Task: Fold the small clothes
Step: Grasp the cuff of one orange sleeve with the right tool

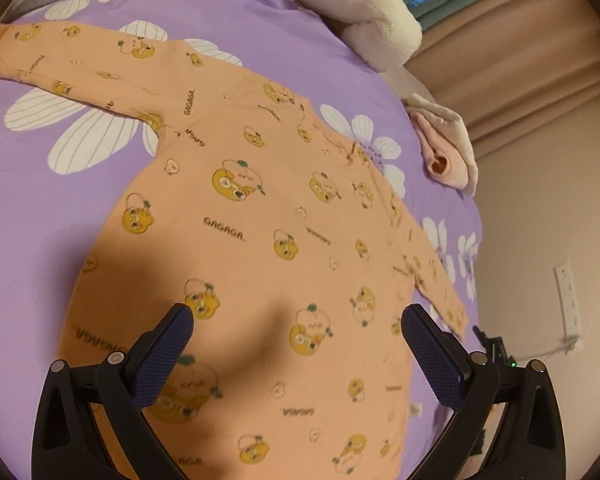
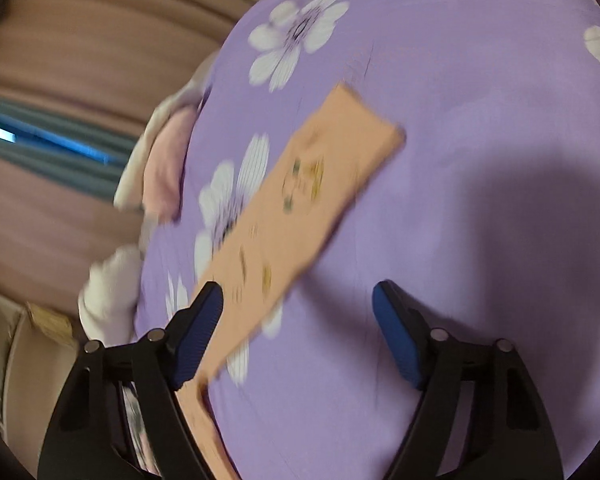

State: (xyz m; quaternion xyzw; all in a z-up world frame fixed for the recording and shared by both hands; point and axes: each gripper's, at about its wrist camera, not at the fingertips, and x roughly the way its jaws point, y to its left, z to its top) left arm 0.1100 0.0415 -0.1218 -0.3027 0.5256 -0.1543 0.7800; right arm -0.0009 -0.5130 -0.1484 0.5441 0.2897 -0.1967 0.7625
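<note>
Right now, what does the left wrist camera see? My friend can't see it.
A small orange shirt with cartoon faces lies spread flat on a purple flowered bedsheet, both sleeves out. The left claw hangs open above its lower half, holding nothing.

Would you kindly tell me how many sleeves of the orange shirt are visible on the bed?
2. One sleeve stretches toward the upper left of the left wrist view; the other sleeve runs down the shirt's right side, also seen in the right wrist view. Neither is folded in yet.

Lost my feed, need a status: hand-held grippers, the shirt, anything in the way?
Left hand-held gripper open over orange shirt. Right hand-held gripper open at sleeve. Shirt flat, unfolded. Pink-white cloth at bed edge, clear.
</note>
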